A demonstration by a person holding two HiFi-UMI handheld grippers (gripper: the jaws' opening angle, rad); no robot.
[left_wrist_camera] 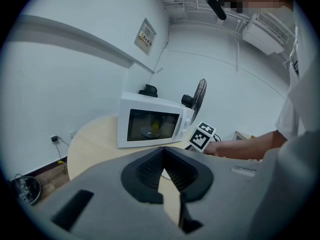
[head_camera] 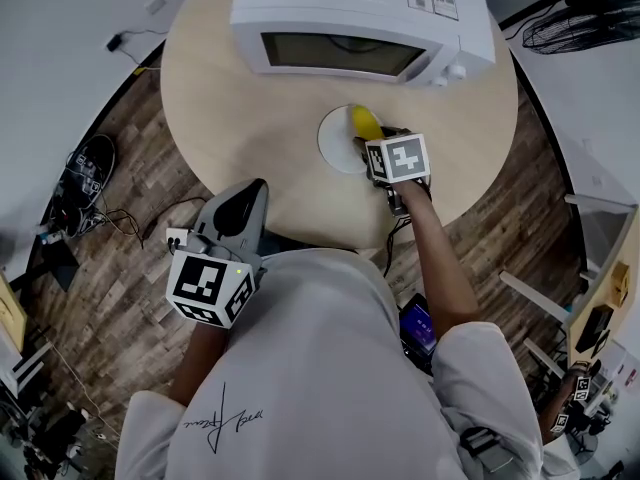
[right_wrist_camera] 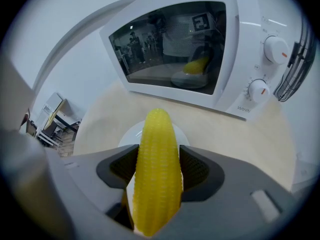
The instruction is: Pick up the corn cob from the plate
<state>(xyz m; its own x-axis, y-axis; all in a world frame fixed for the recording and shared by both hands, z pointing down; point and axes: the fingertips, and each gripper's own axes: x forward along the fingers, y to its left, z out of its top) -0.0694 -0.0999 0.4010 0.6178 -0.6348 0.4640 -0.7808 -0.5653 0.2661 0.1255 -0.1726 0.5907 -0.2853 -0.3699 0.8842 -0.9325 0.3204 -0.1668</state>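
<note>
The yellow corn cob (right_wrist_camera: 157, 174) stands lengthwise between the dark pads of my right gripper (right_wrist_camera: 158, 159), which is shut on it. Its tip points toward the microwave. Beneath it lies the white plate (right_wrist_camera: 129, 134). From the head view the corn cob (head_camera: 364, 122) is over the right side of the plate (head_camera: 334, 140), with my right gripper (head_camera: 376, 138) reaching in from the near side. Whether the cob rests on the plate or hangs above it I cannot tell. My left gripper (head_camera: 246, 204) hovers at the table's near edge, holding nothing, its jaws close together (left_wrist_camera: 162, 173).
A white microwave (head_camera: 360, 18) with its door closed stands at the back of the round wooden table (head_camera: 240, 118), just beyond the plate. A floor fan (head_camera: 578, 26) is at the far right. Cables (head_camera: 95, 168) lie on the wood floor at the left.
</note>
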